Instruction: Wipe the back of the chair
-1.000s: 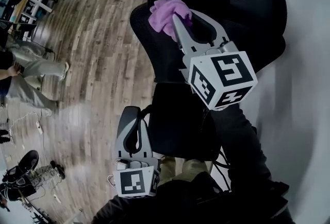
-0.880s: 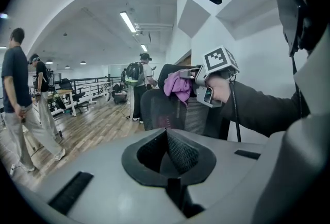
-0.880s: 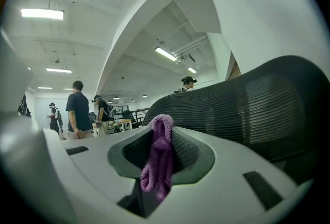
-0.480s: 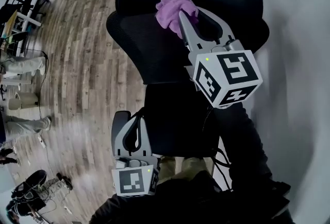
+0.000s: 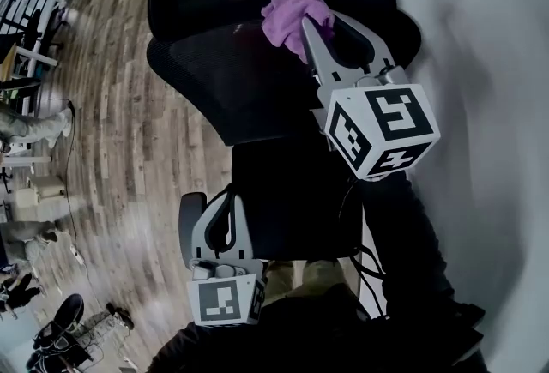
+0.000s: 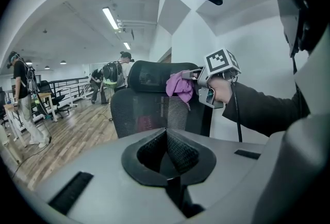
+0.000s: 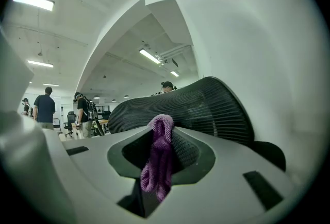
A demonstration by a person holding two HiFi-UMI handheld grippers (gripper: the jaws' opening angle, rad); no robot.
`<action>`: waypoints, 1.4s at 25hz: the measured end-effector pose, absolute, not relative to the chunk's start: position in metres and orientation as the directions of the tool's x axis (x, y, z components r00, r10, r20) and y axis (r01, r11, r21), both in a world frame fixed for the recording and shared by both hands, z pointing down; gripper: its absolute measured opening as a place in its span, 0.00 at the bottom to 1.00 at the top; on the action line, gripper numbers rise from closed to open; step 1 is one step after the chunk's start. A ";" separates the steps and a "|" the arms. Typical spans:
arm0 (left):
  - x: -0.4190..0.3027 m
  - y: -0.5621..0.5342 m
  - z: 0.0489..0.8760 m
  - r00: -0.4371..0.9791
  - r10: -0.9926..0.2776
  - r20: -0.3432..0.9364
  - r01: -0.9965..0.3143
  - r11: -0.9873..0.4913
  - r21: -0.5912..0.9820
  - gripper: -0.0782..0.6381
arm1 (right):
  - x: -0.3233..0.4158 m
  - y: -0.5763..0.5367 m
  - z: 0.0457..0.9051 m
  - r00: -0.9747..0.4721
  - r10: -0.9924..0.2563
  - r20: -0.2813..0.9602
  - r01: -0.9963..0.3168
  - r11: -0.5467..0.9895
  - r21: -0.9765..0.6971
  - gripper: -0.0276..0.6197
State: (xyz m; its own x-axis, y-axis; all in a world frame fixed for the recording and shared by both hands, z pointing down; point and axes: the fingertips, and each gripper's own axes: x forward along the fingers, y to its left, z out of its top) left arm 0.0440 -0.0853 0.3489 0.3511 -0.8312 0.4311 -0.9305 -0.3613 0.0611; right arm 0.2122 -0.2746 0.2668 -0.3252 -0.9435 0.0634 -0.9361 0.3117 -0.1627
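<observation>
The black mesh chair back (image 5: 214, 63) stands in front of me, with its headrest above it. My right gripper (image 5: 310, 27) is shut on a purple cloth (image 5: 292, 13) and presses it against the upper mesh. In the right gripper view the cloth (image 7: 159, 161) hangs bunched between the jaws, with the curved chair back (image 7: 206, 107) just beyond. The left gripper view shows the chair (image 6: 149, 112), the cloth (image 6: 179, 86) and the right gripper (image 6: 202, 74) from the side. My left gripper (image 5: 216, 201) hangs low beside the seat, shut with nothing in it.
A white wall (image 5: 489, 63) runs close along the chair's right side. Wood floor (image 5: 111, 131) lies to the left. Several people (image 6: 23, 99) and desks stand far off at the left. The holder's dark sleeve (image 6: 263, 109) reaches in from the right.
In the head view the chair back has shifted left and turned. The right gripper with the cloth has slid slightly right along the upper mesh. The left gripper has barely moved.
</observation>
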 end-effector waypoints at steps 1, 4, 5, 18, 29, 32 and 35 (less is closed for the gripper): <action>0.049 -0.086 0.350 0.360 -0.827 0.431 -0.927 -0.370 0.064 0.12 | 0.218 -0.273 0.268 -0.317 -0.946 0.064 -0.939 0.303 -0.163 0.18; 0.064 -0.088 0.350 0.387 -0.815 0.432 -0.915 -0.398 0.068 0.12 | 0.237 -0.269 0.270 -0.290 -0.955 0.067 -0.947 0.276 -0.167 0.18; 0.070 -0.088 0.350 0.396 -0.810 0.432 -0.910 -0.408 0.069 0.12 | 0.244 -0.268 0.270 -0.280 -0.958 0.068 -0.950 0.266 -0.167 0.18; 0.132 -0.077 0.335 0.494 -0.773 0.398 -0.860 -0.503 0.088 0.12 | 0.335 -0.227 0.263 -0.135 -0.988 0.078 -0.976 0.120 -0.180 0.18; 0.173 -0.088 0.336 0.565 -0.733 0.380 -0.816 -0.564 0.125 0.12 | 0.400 -0.211 0.266 0.003 -0.995 0.100 -0.981 -0.022 -0.195 0.18; 0.175 -0.091 0.342 0.586 -0.714 0.383 -0.802 -0.576 0.155 0.12 | 0.405 -0.212 0.264 0.034 -0.994 0.099 -0.986 -0.049 -0.159 0.18; 0.179 -0.085 0.351 0.629 -0.684 0.370 -0.769 -0.617 0.166 0.12 | 0.410 -0.197 0.269 0.083 -0.992 0.092 -0.988 -0.093 -0.120 0.18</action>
